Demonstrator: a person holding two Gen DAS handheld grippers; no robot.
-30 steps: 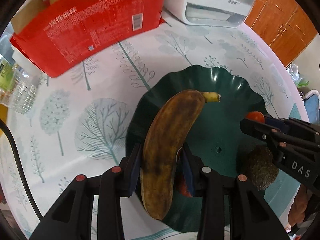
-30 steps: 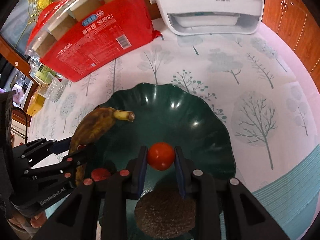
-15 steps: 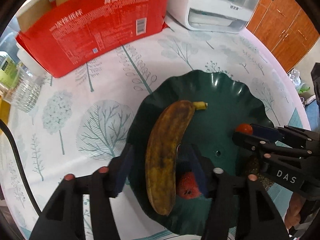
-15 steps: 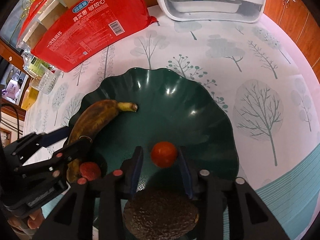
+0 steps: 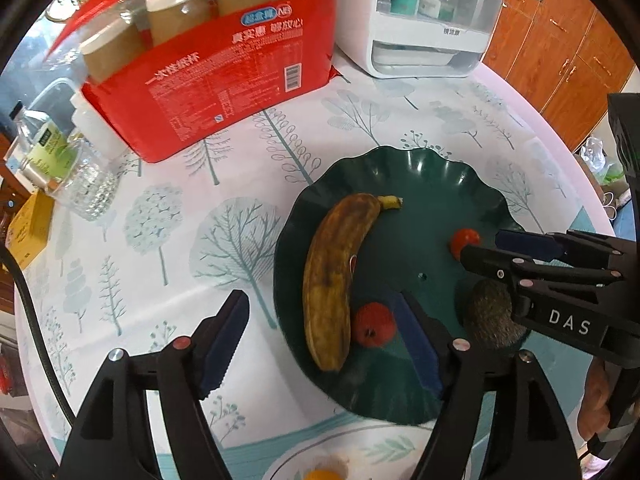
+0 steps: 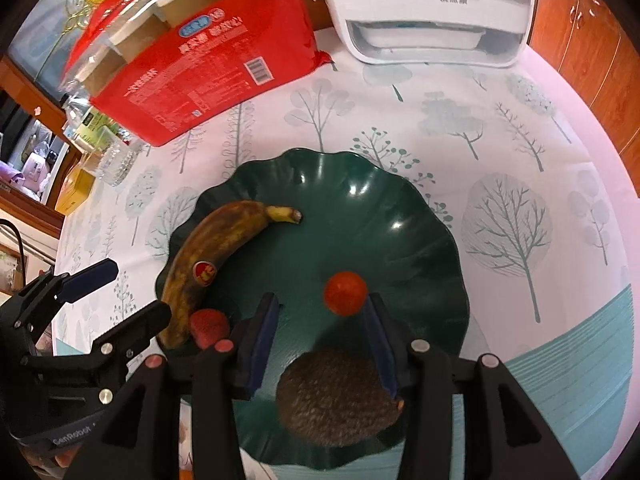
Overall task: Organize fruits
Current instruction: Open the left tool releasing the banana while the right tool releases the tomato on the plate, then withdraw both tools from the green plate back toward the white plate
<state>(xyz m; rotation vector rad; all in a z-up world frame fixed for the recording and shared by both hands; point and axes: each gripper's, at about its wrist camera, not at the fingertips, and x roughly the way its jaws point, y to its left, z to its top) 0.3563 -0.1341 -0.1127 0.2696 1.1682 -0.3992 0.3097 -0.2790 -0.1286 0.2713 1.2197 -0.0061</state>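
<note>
- A dark green plate [image 6: 420, 216] with a scalloped rim sits on a tablecloth [image 5: 224, 224] printed with pale trees.
- On the plate, a banana [image 6: 216, 256] lies along the 9 o'clock side in the right wrist view. Its skin is mostly brown and mottled, its stem end yellow, pointing toward the plate's centre. A small red sticker shows on it.
- A small round red tomato [image 6: 346, 293] rests near the plate's centre, smooth and glossy.
- A rough, dark brown avocado [image 6: 340, 398] lies at the plate's 6 o'clock edge.
- A small red fruit [image 5: 374, 324] with a dimpled skin sits just beside the banana's lower end.
- The left gripper [image 5: 320, 340] has just been opening; its jaws stand wide apart above the banana and the small red fruit, pressing on neither.
- The right gripper [image 6: 324, 344] has just been opening too; its jaws are apart, and the tomato sits free at the tip of its right finger.
- A red package [image 5: 224, 80] lies at 11 o'clock beyond the plate.
</note>
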